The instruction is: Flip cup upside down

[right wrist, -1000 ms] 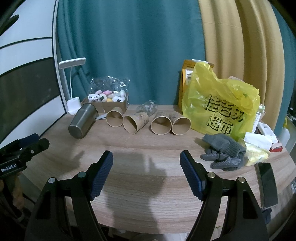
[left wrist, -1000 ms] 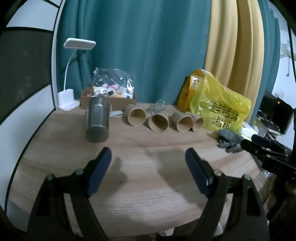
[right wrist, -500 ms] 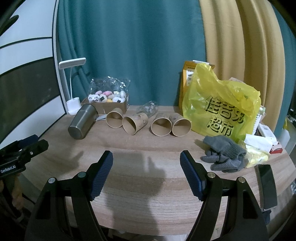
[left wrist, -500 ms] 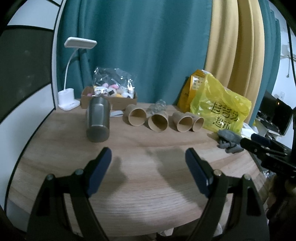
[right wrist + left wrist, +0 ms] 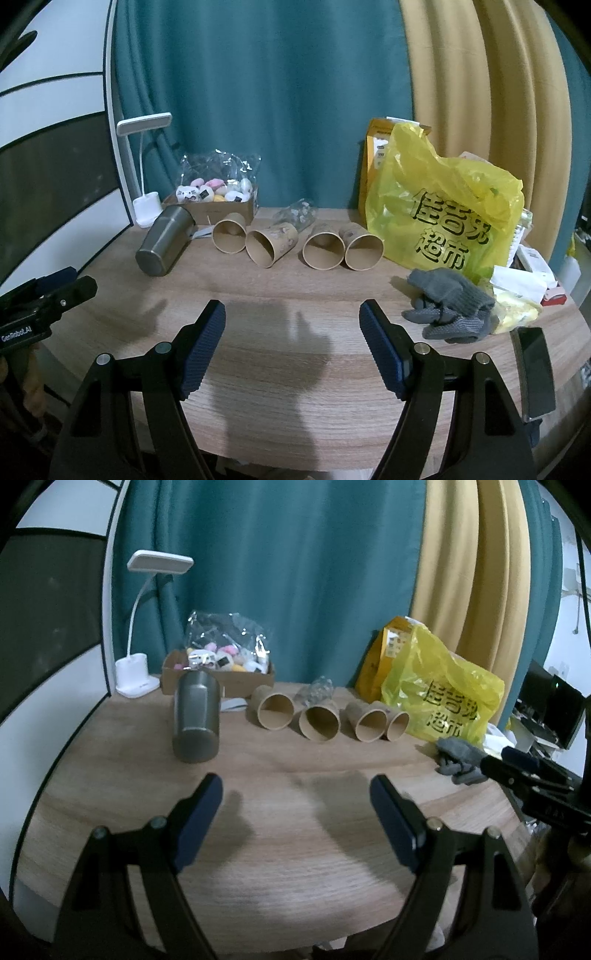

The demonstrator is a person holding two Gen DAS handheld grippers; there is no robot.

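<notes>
Left wrist view shows the left tongs [image 5: 295, 797] spread wide and empty above the bare table [image 5: 295, 867]; the right tongs [image 5: 291, 321] likewise gape, holding nothing. Beyond both, well apart from the tips, four paper cups [image 5: 260, 245] and a steel cup [image 5: 195, 716] lie on their sides. I judge nothing flipped yet; reach, grasp and turn remain.
</notes>
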